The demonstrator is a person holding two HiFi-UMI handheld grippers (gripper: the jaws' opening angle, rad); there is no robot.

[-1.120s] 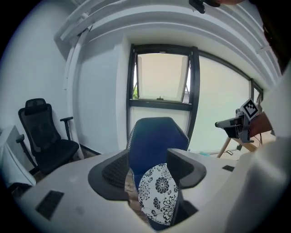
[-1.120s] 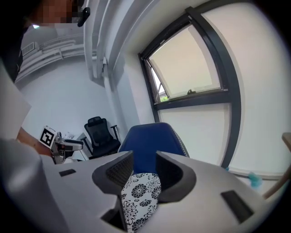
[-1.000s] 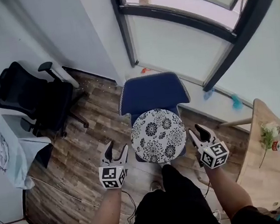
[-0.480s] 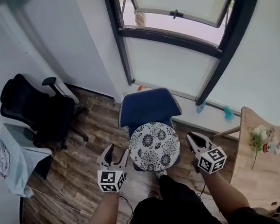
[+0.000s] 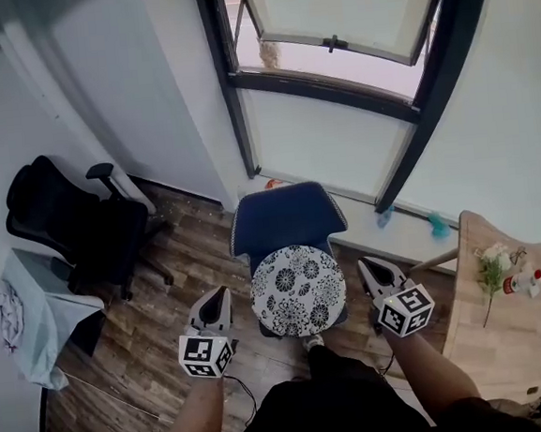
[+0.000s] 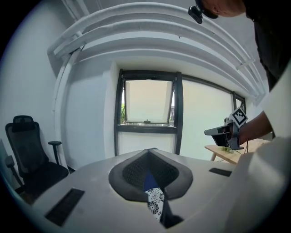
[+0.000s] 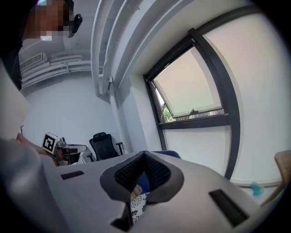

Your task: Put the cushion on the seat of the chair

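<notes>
A round white cushion with black flowers [image 5: 297, 290] lies flat on the seat of the blue chair [image 5: 285, 220] under the window. My left gripper [image 5: 220, 300] hangs just left of the cushion, shut and empty, apart from it. My right gripper [image 5: 368, 270] hangs just right of it, also shut on nothing. In the left gripper view the closed left gripper [image 6: 148, 153] shows a sliver of cushion [image 6: 156, 205] below it and the right gripper [image 6: 219, 132] far right. The right gripper view shows its closed right gripper [image 7: 144, 155] above the cushion [image 7: 138, 204].
A black office chair [image 5: 73, 218] stands at the left wall, with a white cloth-covered thing [image 5: 20, 312] in front of it. A wooden table [image 5: 502, 331] with flowers and a small bottle is at the right. The person's dark-clad legs stand right before the blue chair.
Both grippers went from wide open to shut and lifted up from beside the cushion. The cushion stays on the seat; the head view has risen, so the chair looks smaller.
</notes>
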